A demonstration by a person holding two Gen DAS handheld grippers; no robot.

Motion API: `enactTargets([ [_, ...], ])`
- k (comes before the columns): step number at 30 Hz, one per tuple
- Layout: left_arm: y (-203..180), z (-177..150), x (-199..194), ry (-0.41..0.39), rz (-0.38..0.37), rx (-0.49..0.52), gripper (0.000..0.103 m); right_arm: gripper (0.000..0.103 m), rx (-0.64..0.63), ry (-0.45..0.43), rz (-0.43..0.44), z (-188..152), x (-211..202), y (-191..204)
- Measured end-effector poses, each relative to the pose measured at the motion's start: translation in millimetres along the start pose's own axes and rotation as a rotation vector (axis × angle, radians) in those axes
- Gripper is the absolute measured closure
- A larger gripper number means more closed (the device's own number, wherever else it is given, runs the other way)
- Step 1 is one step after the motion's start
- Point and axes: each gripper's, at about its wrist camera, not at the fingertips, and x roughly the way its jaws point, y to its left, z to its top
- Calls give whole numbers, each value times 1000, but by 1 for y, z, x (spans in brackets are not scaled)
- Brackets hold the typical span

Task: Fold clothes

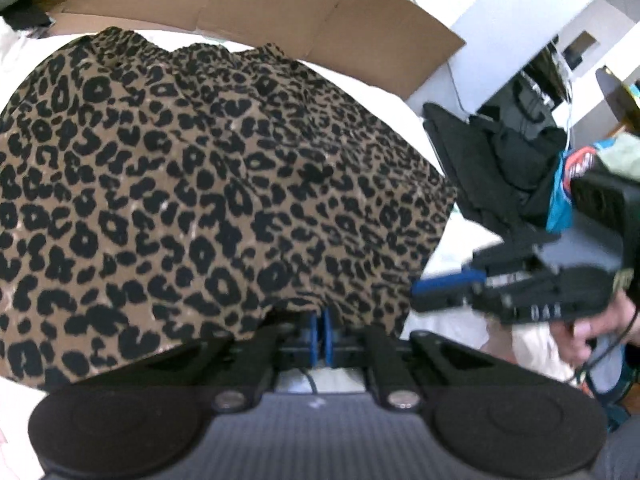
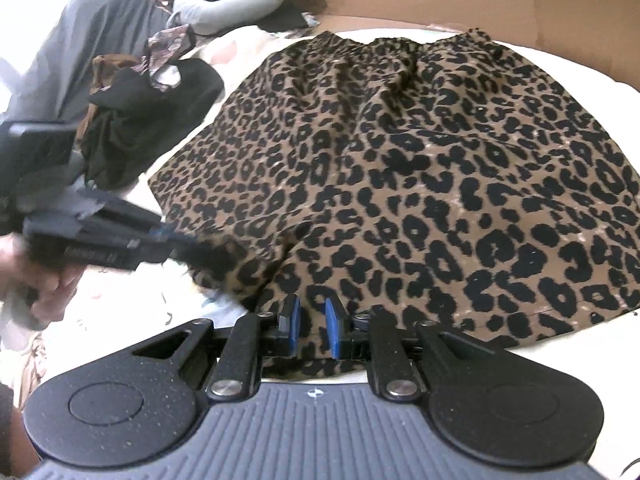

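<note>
leopard-print skirt (image 2: 400, 152) lies spread on a white bed (image 1: 384, 92), gathered waistband at the far edge next to the cardboard sheet (image 1: 280, 4), hem at the near edge by both tools. its long axis runs from waistband to hem, straight away from the cameras.

left hand-held gripper (image 1: 321, 334): blue pads nearly touching, pinched on the skirt's hem; cloth drapes over the fingertips.

right hand-held gripper (image 2: 312, 326): pads narrow but with a gap between them, hem cloth lying in that gap. looks partly closed; cannot tell whether it truly grips.

both tools sit at the hem, side by side, each visible in the other's view. neither is clearly nearer; the waistband is well apart from both, dead ahead. judgement: with the hem in two grips, carrying it toward the waistband would halve the skirt. the same pose would also fit laying the hem down flat.

beside the skirt: a dark clothes pile (image 2: 148, 120) on its left, black garments (image 1: 504, 160) on its right. grey pillow (image 2: 228, 4) beyond the cardboard's left end.
</note>
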Motion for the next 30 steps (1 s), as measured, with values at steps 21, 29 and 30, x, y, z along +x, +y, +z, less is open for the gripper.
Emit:
enactTargets([
  [21, 43, 13, 24, 43, -154, -179, 97, 71, 109, 70, 218, -1, 48, 31],
  [29, 49, -2, 16, 35, -173, -221, 84, 64, 256, 60, 204, -7, 67, 15],
  [30, 49, -5, 14, 43, -180, -222, 84, 64, 261, 55, 204, -7, 67, 13],
])
